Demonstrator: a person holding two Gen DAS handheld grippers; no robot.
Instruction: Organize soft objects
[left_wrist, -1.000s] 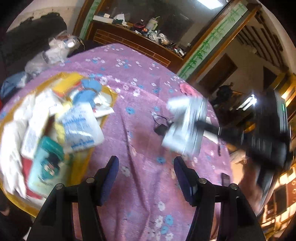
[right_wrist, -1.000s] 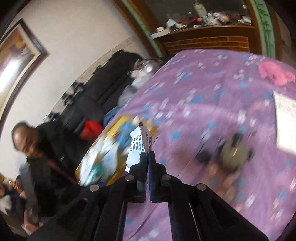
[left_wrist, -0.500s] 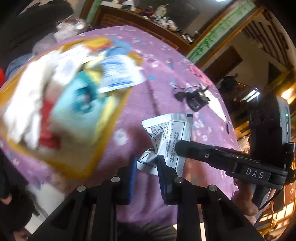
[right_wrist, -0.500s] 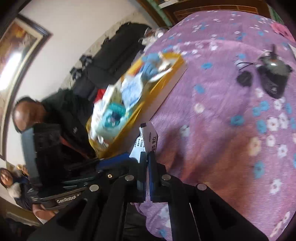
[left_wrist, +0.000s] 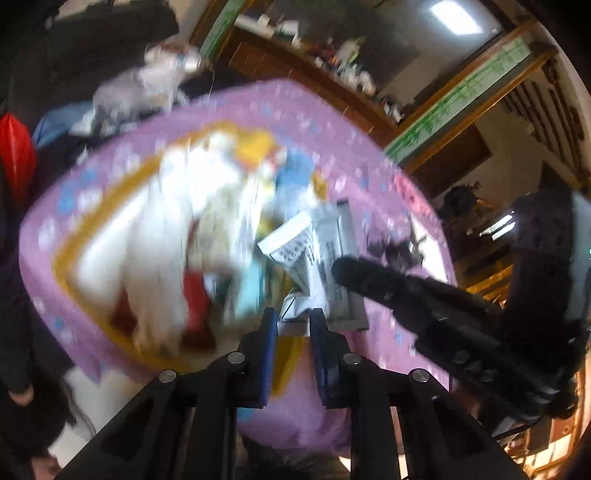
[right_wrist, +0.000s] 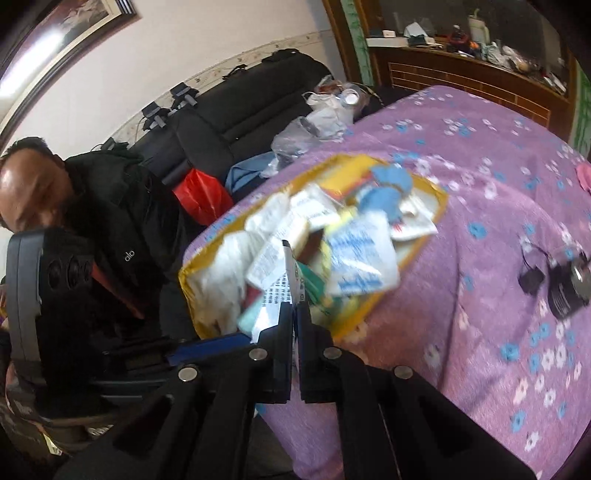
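We see both grippers angled down over the tray (right_wrist: 441, 206) on the purple bed (right_wrist: 498, 192). The right gripper (right_wrist: 294, 312) is clamped on the silver packet (left_wrist: 325, 254); the left gripper (left_wrist: 292, 325) is closing on its lower corner. Only the right view shows a seated person (right_wrist: 110, 229). A second ago the left jaws stood wide and empty.

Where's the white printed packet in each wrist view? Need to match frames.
Left wrist: packet sits centre, just above the left tool, whose jaws are closing on its lower corner.
Right wrist: packet seen edge-on at centre, pinched in the right tool.
Shared landmark: yellow tray on the purple cloth.
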